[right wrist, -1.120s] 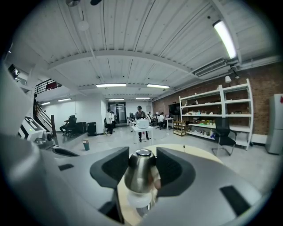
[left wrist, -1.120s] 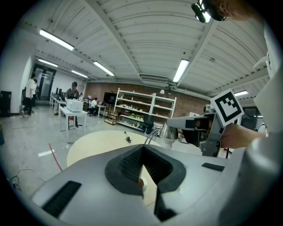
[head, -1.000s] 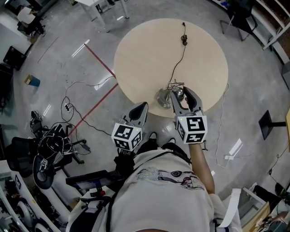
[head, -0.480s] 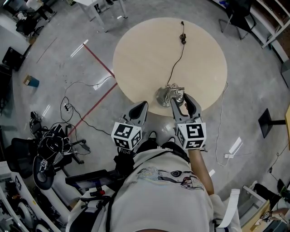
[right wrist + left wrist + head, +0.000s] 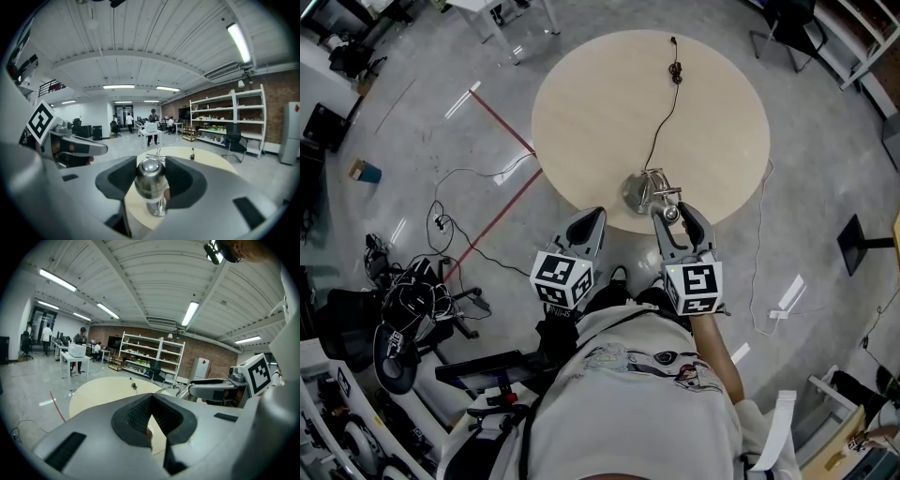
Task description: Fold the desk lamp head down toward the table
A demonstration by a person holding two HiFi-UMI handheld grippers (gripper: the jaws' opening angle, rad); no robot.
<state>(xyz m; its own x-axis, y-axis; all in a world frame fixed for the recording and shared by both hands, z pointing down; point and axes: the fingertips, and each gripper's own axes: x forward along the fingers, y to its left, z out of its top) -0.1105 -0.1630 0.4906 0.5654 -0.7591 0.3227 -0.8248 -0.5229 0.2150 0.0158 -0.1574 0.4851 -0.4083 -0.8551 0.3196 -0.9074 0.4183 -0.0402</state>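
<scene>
The round pale wooden table (image 5: 600, 94) is filling the middle of the head view, and the chrome desk lamp (image 5: 643, 190) is standing at its near edge, just in front of the person. Its round metal base (image 5: 633, 196) is sitting where it sat a second ago. The small rounded chrome lamp head (image 5: 150, 177), however, has been drawn away from the base, toward the person and the table's rim, and the right gripper (image 5: 672, 207) has been coming back with it. That reads as the fold being under way: the jointed arm is giving, but the head is not yet lying low by the tabletop, so most of the downward swing seems to be left.

The right gripper is closing its two dark pads on the lamp head. In the right gripper view the head is filling the gap between them, with a pad against each flank and the base showing below. The jaws are standing only as wide as the head itself.

The left gripper (image 5: 150, 401) is hanging beside the table's edge, well apart from the lamp. Its pads are meeting at the tips and holding nothing.

A thin black cord (image 5: 664, 117) is trailing from the base across the table to its far edge.
</scene>
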